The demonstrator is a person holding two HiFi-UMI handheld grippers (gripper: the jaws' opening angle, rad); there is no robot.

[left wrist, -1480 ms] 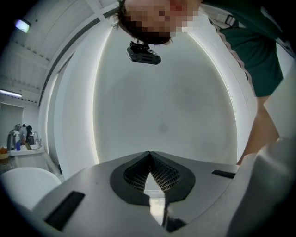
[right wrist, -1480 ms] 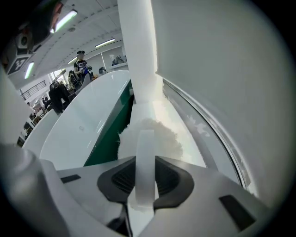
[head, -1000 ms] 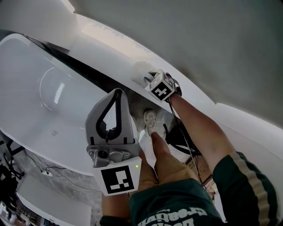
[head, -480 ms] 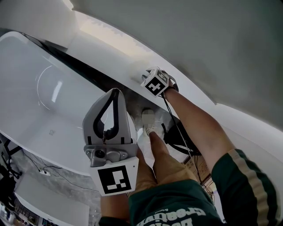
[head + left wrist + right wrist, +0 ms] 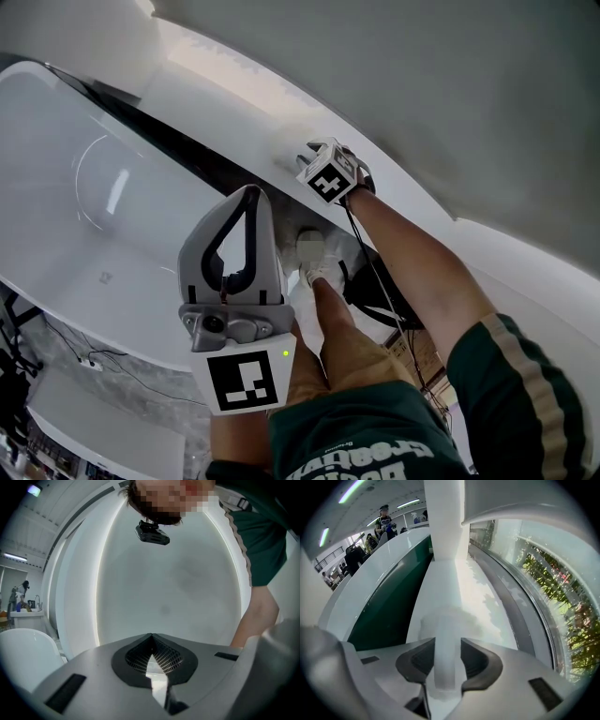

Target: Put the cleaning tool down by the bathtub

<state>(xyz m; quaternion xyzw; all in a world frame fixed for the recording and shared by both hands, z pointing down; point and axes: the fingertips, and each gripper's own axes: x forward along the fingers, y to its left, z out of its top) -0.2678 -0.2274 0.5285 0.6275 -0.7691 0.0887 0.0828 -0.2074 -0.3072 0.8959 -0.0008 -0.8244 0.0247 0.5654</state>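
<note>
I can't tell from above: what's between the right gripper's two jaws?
The cleaning tool's white handle stands between the opening jaws of the right gripper, seen in the right gripper view.

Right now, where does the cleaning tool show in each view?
Head view: cleaning tool upper centre, at the white ledge.
Left gripper view: not in it.
Right gripper view: cleaning tool bottom centre.
Shared landmark: dark gap beside the bathtub, in the head and right gripper views.

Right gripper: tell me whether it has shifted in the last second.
No: right gripper keeps its place by the white ledge; its jaws are opening round the cleaning tool's handle.
</note>
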